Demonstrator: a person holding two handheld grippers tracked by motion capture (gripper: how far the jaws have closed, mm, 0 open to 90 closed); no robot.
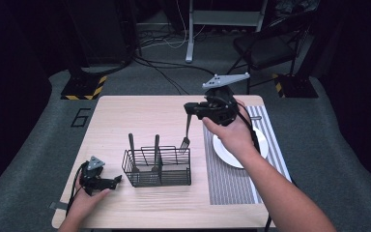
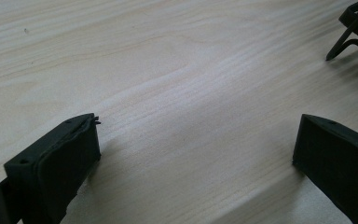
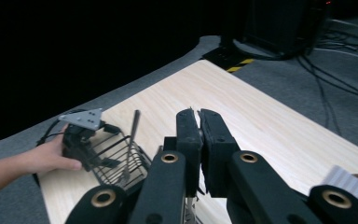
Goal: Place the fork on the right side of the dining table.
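At about seven o'clock on the table [image 1: 140, 116], nearest the person, the left gripper [image 1: 117, 180] rests on the wood, its jaws spread wide with nothing between them, pointing toward three o'clock at the wire basket [image 1: 157, 168]. The basket stands just beside it, near the table's middle, with two utensils [image 1: 131, 151] upright in its compartments. Farther off, toward one o'clock, the right gripper [image 1: 189, 109] is raised above the table, jaws clamped tight on the handle of a fork [image 1: 186, 133]. The fork hangs tines down, over the basket's right end. At three o'clock a white plate [image 1: 224, 150] lies on a striped placemat [image 1: 229, 181].
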